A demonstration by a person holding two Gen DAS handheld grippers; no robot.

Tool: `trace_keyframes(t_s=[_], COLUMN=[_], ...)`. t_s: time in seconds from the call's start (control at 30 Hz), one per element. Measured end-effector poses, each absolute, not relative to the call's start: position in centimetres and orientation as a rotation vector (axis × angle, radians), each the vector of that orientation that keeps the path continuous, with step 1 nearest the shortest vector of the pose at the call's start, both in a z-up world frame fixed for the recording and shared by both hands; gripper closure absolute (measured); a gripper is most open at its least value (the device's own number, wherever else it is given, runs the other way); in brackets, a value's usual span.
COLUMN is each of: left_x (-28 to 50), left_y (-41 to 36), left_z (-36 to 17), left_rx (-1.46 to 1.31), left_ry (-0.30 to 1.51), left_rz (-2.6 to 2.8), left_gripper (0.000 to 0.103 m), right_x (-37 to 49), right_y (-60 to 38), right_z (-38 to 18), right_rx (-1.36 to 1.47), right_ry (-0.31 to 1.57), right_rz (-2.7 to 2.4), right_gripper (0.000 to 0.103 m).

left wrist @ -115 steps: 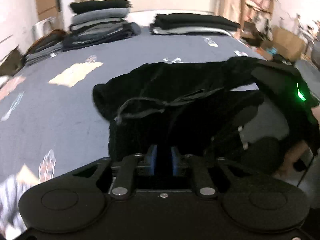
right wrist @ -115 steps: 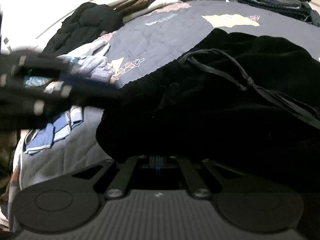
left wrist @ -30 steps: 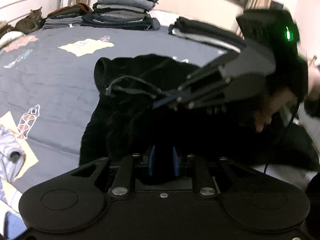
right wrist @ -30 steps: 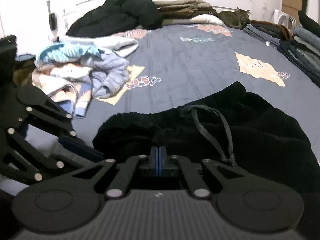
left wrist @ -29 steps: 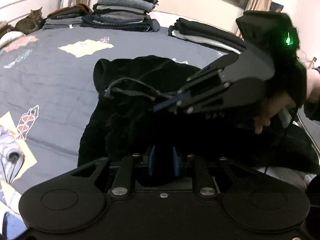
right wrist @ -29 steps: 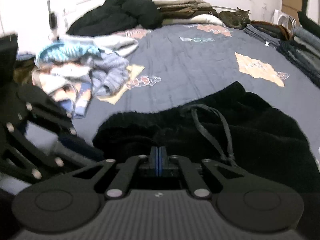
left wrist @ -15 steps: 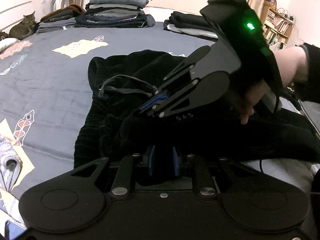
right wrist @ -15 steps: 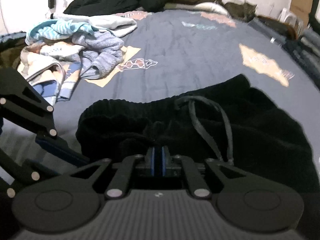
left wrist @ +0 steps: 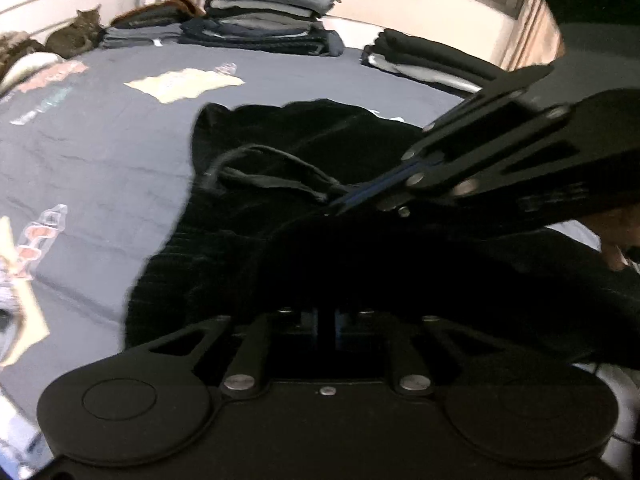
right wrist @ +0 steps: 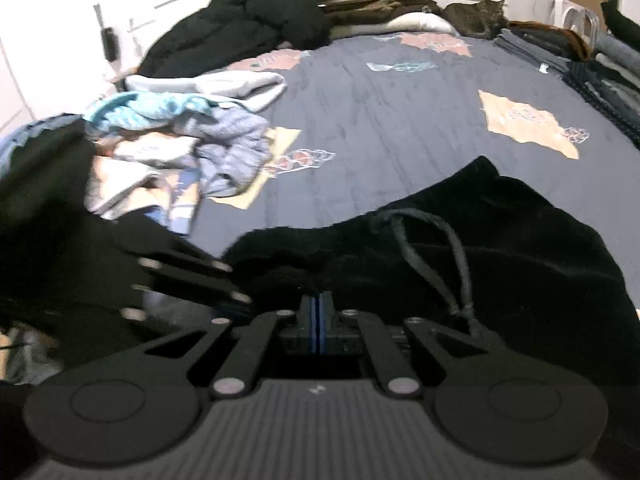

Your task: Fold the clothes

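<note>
1. Since 0.5 s ago the right gripper (left wrist: 344,206) has swung across the left wrist view, from centre frame to the right side, filling the upper right; the black trousers (left wrist: 320,152) look much as they did

2. Far left, right wrist view: loose pile of unfolded laundry (right wrist: 172,148), blues and creams, on the navy bedspread (right wrist: 380,120); a dark heap of black clothing (right wrist: 240,32) behind it by the wall

3. Left gripper (left wrist: 325,322): fingers drawn close together with black cloth between them, so clenched on the trousers near their lower edge; also seen blurred at lower left of the right wrist view (right wrist: 236,300)

4. Trousers lie rumpled on the bedspread near the front edge, waistband toward the laundry pile; grey drawstring (right wrist: 448,248) looped on top

5. Right gripper in its own view (right wrist: 319,312): blue pads pressed flat together at the trouser waistband; whether fabric sits between them I cannot tell

6. Cat (right wrist: 476,18) lying at the head of the bed, beside a pale pillow (right wrist: 420,22)

7. Right of that, 2 stacks of folded clothes: a tall one (left wrist: 272,16) and a lower dark one (left wrist: 424,58), both well apart from the trousers

8. Far right, left wrist view: part of a hand (left wrist: 616,248) behind the right gripper body
</note>
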State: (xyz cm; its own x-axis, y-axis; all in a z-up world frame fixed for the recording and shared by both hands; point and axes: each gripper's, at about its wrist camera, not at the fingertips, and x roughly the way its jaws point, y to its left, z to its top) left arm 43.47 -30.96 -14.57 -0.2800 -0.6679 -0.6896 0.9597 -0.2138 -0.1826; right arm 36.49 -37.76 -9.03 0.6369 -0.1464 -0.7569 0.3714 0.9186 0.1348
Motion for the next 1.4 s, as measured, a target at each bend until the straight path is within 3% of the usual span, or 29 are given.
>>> trace_keyframes(t_s=[0.33, 0.57, 0.7, 0.73, 0.77, 0.83, 0.87, 1.03, 1.1, 1.13, 1.4], left_x=[41.9, 40.0, 42.4, 43.6, 44.9, 47.5, 48.5, 49.8, 49.9, 50.3, 56.9], left_y=[-31.6, -31.9, -28.4, -27.6, -26.9, -25.5, -25.7, -29.8, -30.9, -30.9, -28.4], left_z=[-14.8, -15.9, -13.5, -12.9, -12.3, -11.2, -11.4, -13.6, -13.6, -12.9, -5.3], left_rx=[0.535, 0.664, 0.605, 0.585, 0.565, 0.525, 0.523, 0.551, 0.580, 0.595, 0.644], left_ry=[0.599, 0.556, 0.560, 0.547, 0.534, 0.507, 0.515, 0.629, 0.665, 0.658, 0.570], left_rz=[-1.908, -2.000, -1.962, -1.912, -1.858, -1.750, -1.721, -1.752, -1.790, -1.798, -1.762], left_gripper=[0.099, 0.100, 0.089, 0.078, 0.058, 0.033, 0.032, 0.034, 0.066, 0.093, 0.096], right_x=[35.0, 34.2, 33.7, 33.6, 33.5, 33.2, 33.1, 32.6, 32.6, 32.6, 33.6], right_y=[-36.9, -37.4, -37.3, -37.2, -37.1, -37.0, -37.0, -36.6, -36.5, -36.4, -33.9], right_z=[-8.4, -9.3, -9.5, -9.4, -9.3, -9.2, -9.2, -9.0, -8.9, -8.8, -6.6], right_rx=[0.229, 0.290, 0.312, 0.319, 0.326, 0.335, 0.338, 0.360, 0.362, 0.361, 0.387], right_ry=[0.870, 0.867, 0.847, 0.837, 0.828, 0.814, 0.810, 0.791, 0.789, 0.789, 0.762], right_rz=[-0.328, -0.333, -0.349, -0.352, -0.355, -0.364, -0.370, -0.401, -0.411, -0.417, -0.291], right_gripper=[0.102, 0.102, 0.102, 0.102, 0.102, 0.102, 0.102, 0.102, 0.102, 0.102, 0.102])
